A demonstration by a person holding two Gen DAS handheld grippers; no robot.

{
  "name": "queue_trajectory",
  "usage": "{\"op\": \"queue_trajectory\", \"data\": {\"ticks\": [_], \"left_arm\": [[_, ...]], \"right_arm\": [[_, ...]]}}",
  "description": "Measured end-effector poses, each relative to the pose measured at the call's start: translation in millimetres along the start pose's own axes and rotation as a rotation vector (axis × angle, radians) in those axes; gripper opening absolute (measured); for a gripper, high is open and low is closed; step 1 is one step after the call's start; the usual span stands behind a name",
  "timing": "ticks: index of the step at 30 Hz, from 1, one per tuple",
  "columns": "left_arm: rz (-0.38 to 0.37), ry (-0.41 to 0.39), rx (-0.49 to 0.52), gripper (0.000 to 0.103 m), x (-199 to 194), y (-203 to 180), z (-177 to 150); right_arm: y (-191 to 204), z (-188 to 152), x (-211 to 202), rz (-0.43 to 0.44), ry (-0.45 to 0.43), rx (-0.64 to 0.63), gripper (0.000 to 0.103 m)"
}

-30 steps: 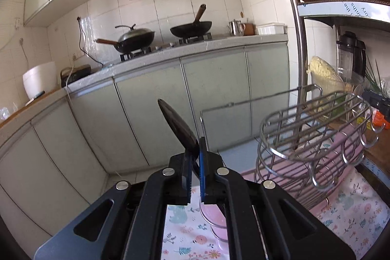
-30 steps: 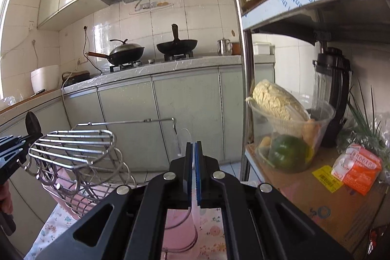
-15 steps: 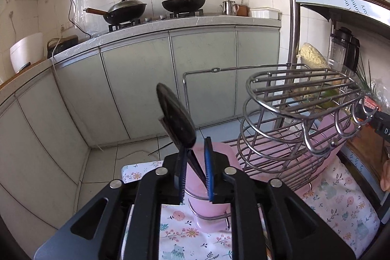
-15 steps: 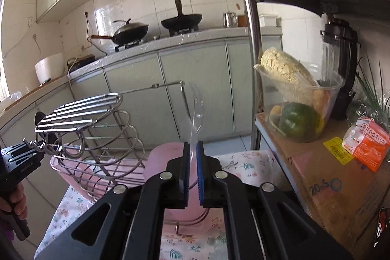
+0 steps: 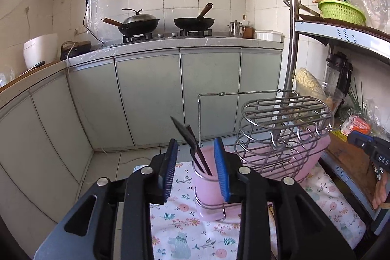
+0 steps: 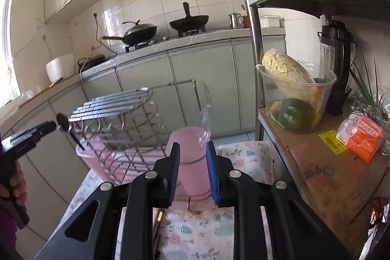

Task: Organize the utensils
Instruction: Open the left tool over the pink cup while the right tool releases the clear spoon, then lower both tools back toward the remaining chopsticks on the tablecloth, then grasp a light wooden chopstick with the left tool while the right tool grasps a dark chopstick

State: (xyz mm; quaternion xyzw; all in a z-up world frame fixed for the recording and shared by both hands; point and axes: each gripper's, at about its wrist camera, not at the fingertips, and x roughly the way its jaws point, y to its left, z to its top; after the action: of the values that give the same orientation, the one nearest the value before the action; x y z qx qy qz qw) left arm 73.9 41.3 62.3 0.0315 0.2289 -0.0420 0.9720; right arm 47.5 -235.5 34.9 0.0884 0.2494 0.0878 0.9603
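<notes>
In the left wrist view, my left gripper (image 5: 197, 172) has its jaws opening. A black spoon (image 5: 185, 135) and dark chopsticks stand in a pink cup (image 5: 209, 191) just beyond the blue pads (image 5: 170, 169), and neither pad touches them. In the right wrist view, my right gripper (image 6: 192, 169) is also opening. A clear plastic spoon (image 6: 204, 118) leans in another pink cup (image 6: 190, 150) past its fingertips, free of the pads. Each cup sits in a wire ring at one end of the wire rack (image 5: 280, 128). The left gripper (image 6: 31, 135) shows at the far left of the right wrist view.
The wire rack (image 6: 117, 118) stands over a pink tray on a floral cloth (image 5: 185, 230). To the right are a shelf pole (image 6: 253, 40), a cardboard box (image 6: 329, 162), a tub of vegetables (image 6: 295, 99), a blender (image 6: 338, 65) and an orange packet (image 6: 360, 135). Kitchen cabinets (image 5: 151, 94) lie behind.
Both grippers went from shut to open. The left let go of the black spoon and the right let go of the clear spoon, each now in its cup. Both hands have drawn back.
</notes>
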Motion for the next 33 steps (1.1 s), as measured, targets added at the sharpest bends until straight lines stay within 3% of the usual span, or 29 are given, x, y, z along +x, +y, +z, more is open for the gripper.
{"op": "queue_trajectory", "data": {"ticks": [8, 15, 22, 26, 33], "left_arm": [[-0.066, 0.043, -0.028, 0.031, -26.1, -10.1, -20.9], [-0.207, 0.265, -0.079, 0.031, -5.4, -31.9, -63.8], [-0.336, 0.512, -0.211, 0.027, 31.0, -50.2, -106.5], [-0.35, 0.622, -0.283, 0.021, 53.8, -54.7, -127.8], [-0.299, 0.695, -0.326, 0.016, 93.6, -57.2, -137.2]], "right_arm": [[1.5, -34.1, -4.7, 0.066, 0.132, 0.051, 0.021], [-1.5, -69.0, -2.4, 0.14, 0.297, 0.113, 0.021], [-7.5, -96.8, -9.4, 0.21, 0.379, 0.185, 0.021], [-8.6, -105.3, -13.1, 0.226, 0.403, 0.197, 0.021], [-8.6, -111.6, -6.5, 0.25, 0.445, 0.208, 0.021]]}}
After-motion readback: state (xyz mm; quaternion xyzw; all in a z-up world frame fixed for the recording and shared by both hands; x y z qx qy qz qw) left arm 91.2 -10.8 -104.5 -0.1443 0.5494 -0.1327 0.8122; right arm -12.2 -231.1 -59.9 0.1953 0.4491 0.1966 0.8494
